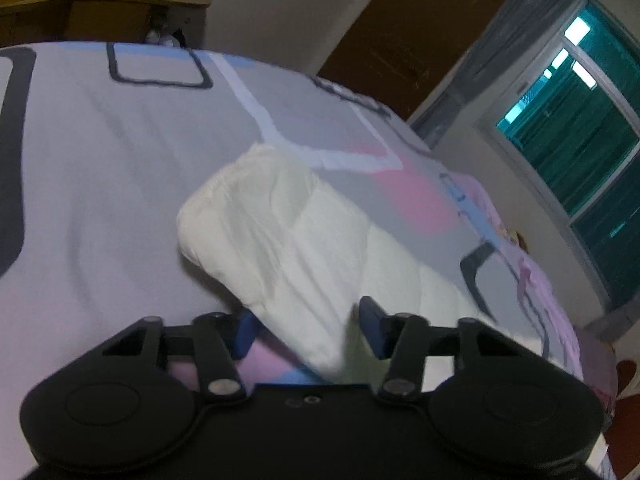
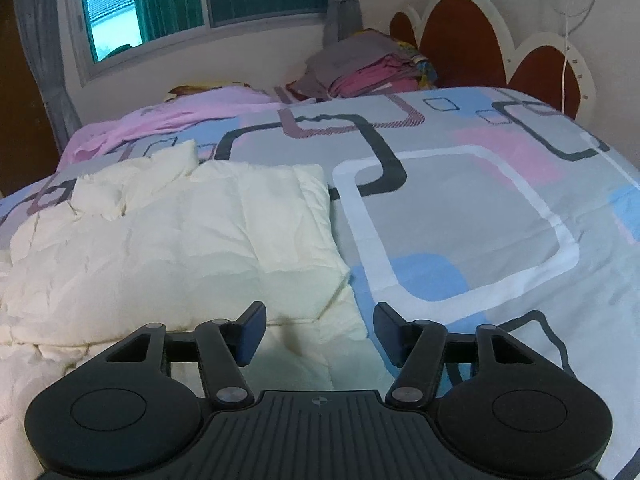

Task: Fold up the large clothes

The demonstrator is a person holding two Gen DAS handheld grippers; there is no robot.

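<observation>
While the patterned bedcover [image 2: 460, 208] serves as the working surface, the cream padded garment [image 2: 180, 240] lies across its left part in the right wrist view, its top layer lying over the layer beneath, which I judge to be a fold already made. A folded stack of clothes [image 2: 360, 72] sits near the headboard [image 2: 472, 32], well apart, probably as finished work. In the left wrist view one padded sleeve [image 1: 272, 232] reaches toward the left gripper [image 1: 308, 330], whose jaws stand apart with the cloth between them; no pinch is evident. The right gripper [image 2: 320, 334] is spread above the garment's near corner, holding nothing, likely positioned for the next fold
</observation>
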